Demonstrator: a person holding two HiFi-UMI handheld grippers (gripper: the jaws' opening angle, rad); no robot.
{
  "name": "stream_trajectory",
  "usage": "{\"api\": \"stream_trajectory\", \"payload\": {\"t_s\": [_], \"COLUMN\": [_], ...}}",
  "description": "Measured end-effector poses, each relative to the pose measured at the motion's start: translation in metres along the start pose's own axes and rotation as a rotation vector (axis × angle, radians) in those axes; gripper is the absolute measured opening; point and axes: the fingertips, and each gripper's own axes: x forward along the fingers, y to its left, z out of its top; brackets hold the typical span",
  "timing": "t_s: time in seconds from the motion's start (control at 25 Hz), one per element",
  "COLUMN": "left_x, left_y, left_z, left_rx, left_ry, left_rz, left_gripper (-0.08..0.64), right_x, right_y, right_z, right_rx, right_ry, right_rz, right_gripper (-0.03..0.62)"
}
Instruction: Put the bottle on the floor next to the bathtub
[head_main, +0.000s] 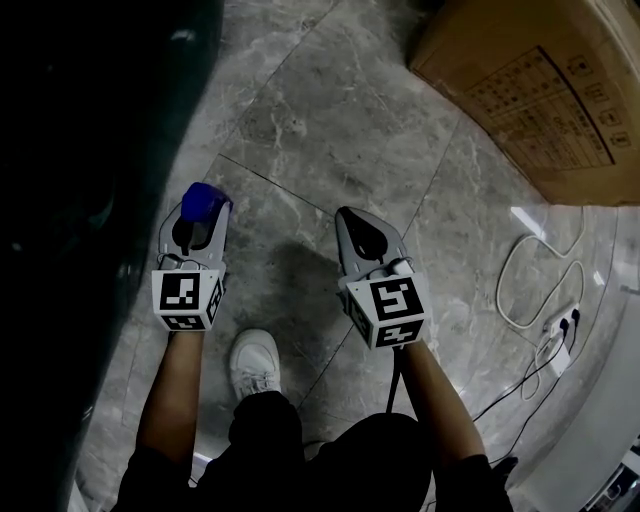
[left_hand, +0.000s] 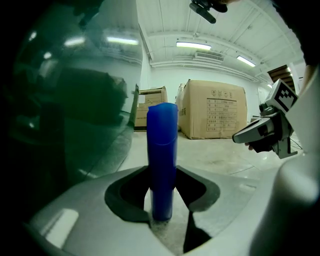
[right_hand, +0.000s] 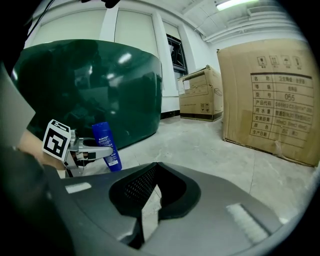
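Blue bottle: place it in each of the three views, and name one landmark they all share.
Head view: the blue bottle is left of centre, at the tip of the left gripper.
Left gripper view: the bottle is dead centre, clamped between the jaws.
Right gripper view: the bottle is lower left.
Shared landmark: the dark green bathtub, on the left in every view.

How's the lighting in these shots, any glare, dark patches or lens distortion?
Head view: dim, the bathtub nearly black at left, one bright glare streak on the floor at right. Left gripper view: fisheye bending, ceiling lights mirrored on the bathtub's glossy wall, the bottle sharp. Right gripper view: strong fisheye bowing the cardboard box, small highlights on the green bathtub.
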Motion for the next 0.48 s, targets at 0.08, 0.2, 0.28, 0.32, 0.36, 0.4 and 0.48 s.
{"api": "stream_trajectory", "payload": {"t_s": [0.08, 0.2, 0.28, 0.32, 0.36, 0.4, 0.48], "left_x": [-0.0006, -0.0008, -0.0007, -0.0006, -0.0005, -0.0004, -0.0005], "left_y": [0.0013, 0.0010, -0.0015, -0.0021, -0.0019, -0.0011, 0.0007], "left_z": [-0.0006, -0.0014, -0.0019, -0.0020, -0.0020, -0.0020, -0.0025], "left_rx": [-0.005, 0.005, 0.024, 0.029, 0.029, 0.025, 0.018], "left_ry": [0.003, 0.011, 0.017, 0.018, 0.017, 0.017, 0.018], "left_rz": [0.003, 0.001, -0.009, -0.012, -0.012, -0.010, -0.006], "left_gripper": [0.163, 0.163, 0.163, 0.163, 0.163, 0.163, 0.164], "right_x": [-0.0011, -0.0027, -0.0035, -0.0037, -0.0039, -0.0041, -0.0048], "right_y": [0.0007, 0.0006, 0.0007, 0.0011, 0.0014, 0.0016, 0.0015], "right_z": [0.0014, 0.0005, -0.0012, -0.0017, -0.0019, -0.0017, -0.0016], "right_rx": [-0.004, -0.007, -0.007, -0.008, -0.010, -0.012, -0.014], "right_ry": [-0.003, -0.001, 0.002, 0.003, 0.003, 0.004, 0.004], "right_rz": [0.001, 0.001, -0.001, -0.001, 0.000, 0.001, 0.001], "right_gripper": [0.026, 0.026, 0.026, 0.026, 0.026, 0.026, 0.026]}}
